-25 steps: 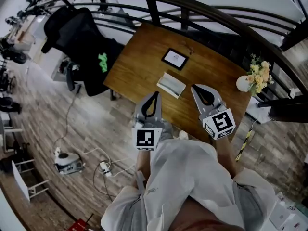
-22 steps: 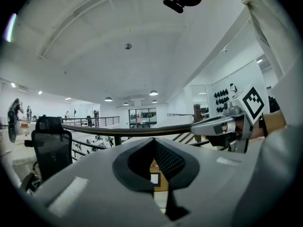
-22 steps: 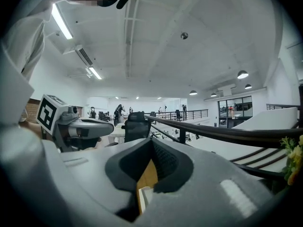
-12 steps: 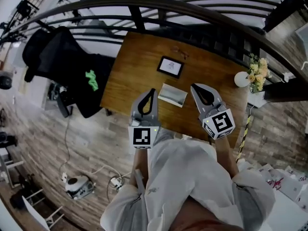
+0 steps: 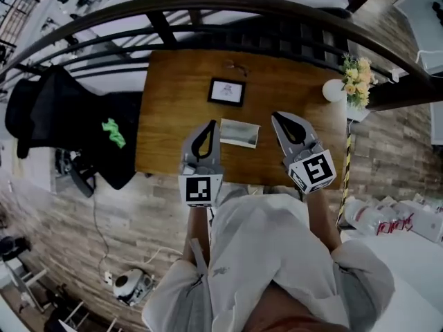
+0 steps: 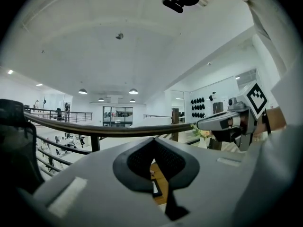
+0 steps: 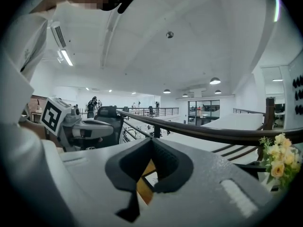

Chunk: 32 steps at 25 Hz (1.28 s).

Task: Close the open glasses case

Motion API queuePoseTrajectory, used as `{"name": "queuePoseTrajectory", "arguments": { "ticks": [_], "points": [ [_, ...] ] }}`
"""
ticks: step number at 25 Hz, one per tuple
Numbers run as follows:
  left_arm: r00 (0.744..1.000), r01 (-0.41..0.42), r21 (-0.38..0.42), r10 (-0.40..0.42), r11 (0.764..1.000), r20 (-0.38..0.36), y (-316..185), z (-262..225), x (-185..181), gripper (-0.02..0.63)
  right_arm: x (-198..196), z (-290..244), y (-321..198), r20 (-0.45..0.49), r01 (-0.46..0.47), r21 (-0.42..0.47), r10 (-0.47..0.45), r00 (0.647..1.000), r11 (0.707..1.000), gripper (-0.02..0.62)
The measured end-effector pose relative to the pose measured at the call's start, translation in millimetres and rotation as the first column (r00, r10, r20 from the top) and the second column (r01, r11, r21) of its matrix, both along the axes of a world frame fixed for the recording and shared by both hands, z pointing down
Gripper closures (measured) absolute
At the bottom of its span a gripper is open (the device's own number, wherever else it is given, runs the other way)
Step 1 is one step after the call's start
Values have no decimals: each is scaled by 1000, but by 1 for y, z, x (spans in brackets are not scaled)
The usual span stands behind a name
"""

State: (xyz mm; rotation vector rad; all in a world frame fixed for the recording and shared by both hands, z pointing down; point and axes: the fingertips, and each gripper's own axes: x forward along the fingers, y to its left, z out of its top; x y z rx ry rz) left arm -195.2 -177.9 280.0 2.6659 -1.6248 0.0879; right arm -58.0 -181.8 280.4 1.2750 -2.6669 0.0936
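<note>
The left tongs (image 5: 210, 124) are pressed together at the tips. Only a teardrop-shaped gap sits behind them, and nothing is pinched in it; the left gripper view (image 6: 154, 138) shows the same meeting tips. The right tongs (image 5: 275, 116) are likewise closed on nothing, their tips touching in the right gripper view (image 7: 151, 138). Both point away from the person over the near part of the wooden worktop (image 5: 173, 116), each carrying its marker cube at the rear.

The open glasses case (image 5: 239, 133) lies flat on the worktop between the two tongs. From the head view its left end appears just beside the left tips and its right end a little apart from the right ones. Whether either tip touches it cannot be told.

Beyond the case, toward the far edge, lies a small dark-framed picture (image 5: 227, 91). A white vase of pale flowers (image 5: 334, 90) stands at the worktop's far right corner. A dark curved railing (image 5: 208, 2) runs behind the worktop, and a black office chair (image 5: 55, 116) stands off its left side on the plank floor.
</note>
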Motion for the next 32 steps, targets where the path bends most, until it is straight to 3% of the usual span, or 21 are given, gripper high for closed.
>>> {"name": "queuePoseTrajectory", "arguments": {
  "ticks": [6, 12, 16, 22, 32],
  "points": [
    [999, -29, -25, 29, 999, -15, 0, 20, 22, 586, 15, 21, 5, -12, -13, -48, 13, 1000, 999, 592],
    [1000, 7, -70, -8, 998, -12, -2, 46, 29, 587, 17, 47, -3, -5, 23, -82, -23, 1000, 996, 592],
    [999, 27, -99, -23, 995, 39, -3, 69, 27, 587, 15, 65, -9, 8, 49, -109, -48, 999, 993, 592],
    [997, 60, -172, -52, 983, 53, 0, 107, 27, 586, 12, 95, -17, -18, 88, -155, -92, 996, 984, 592],
    [998, 42, -271, -30, 962, 49, 4, 163, 43, 586, 4, 142, -21, -68, 135, -230, -154, 986, 964, 592]
  ]
}}
